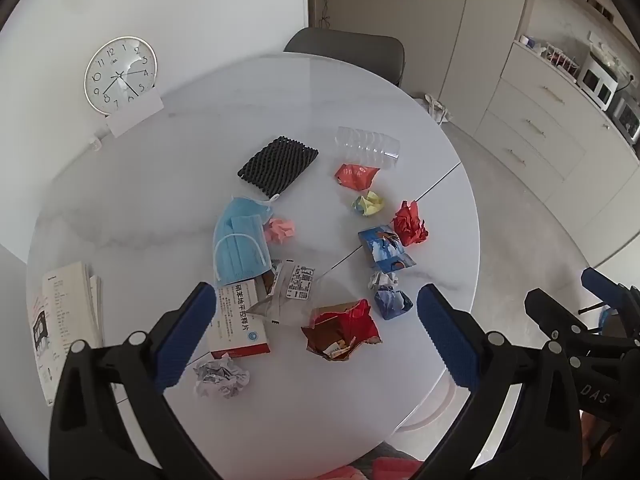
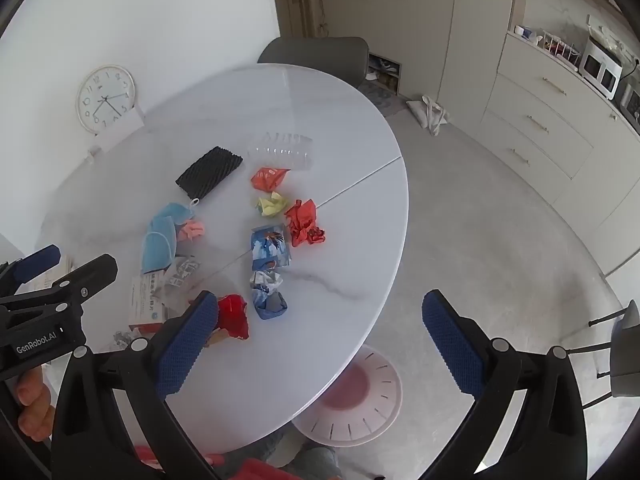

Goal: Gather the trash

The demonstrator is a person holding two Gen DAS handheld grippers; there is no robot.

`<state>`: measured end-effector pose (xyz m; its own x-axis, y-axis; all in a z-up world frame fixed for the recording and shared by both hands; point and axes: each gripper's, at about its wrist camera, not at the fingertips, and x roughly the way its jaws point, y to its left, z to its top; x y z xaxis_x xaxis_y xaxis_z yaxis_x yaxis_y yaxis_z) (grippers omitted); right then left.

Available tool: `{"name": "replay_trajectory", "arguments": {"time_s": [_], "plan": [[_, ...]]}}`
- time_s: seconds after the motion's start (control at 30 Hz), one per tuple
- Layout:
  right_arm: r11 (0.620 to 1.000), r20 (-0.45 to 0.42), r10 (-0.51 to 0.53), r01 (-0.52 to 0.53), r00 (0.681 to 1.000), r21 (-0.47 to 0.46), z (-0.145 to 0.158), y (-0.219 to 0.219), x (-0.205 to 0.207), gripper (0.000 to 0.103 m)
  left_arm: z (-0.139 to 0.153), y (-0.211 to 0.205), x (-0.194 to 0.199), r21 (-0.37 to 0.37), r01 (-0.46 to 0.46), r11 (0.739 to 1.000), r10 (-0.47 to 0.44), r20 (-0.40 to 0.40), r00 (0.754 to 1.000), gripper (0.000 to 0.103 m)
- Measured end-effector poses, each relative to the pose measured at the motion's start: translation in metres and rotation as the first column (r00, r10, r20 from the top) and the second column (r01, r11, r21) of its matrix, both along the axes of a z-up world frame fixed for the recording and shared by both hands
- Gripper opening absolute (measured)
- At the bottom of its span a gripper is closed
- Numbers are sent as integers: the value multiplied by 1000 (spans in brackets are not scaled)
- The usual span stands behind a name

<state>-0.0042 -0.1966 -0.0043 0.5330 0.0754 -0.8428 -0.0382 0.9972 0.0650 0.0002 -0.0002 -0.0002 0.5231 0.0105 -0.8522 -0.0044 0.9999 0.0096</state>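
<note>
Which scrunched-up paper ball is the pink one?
The pink paper ball lies right beside the blue face mask. The other crumpled balls are yellow-green, red, grey-white and blue-and-white.

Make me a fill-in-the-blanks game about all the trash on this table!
1. The face mask on the table is the color ____.
2. Both the left gripper and the right gripper have their jaws ____.
3. The round thing with numbers leaning on the wall is a ____.
4. The bumpy foam net beside the clear plastic cup is the color ____.

Missing words: blue; open; clock; black
</note>
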Motion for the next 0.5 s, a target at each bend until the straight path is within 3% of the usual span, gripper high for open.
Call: {"name": "replay_trajectory", "arguments": {"time_s": [0.5], "plan": [[1000,-4,0,0,1000,5,-7,4,0,101,-7,10,-1,-20,-24,1000,24,-21,999,97]]}}
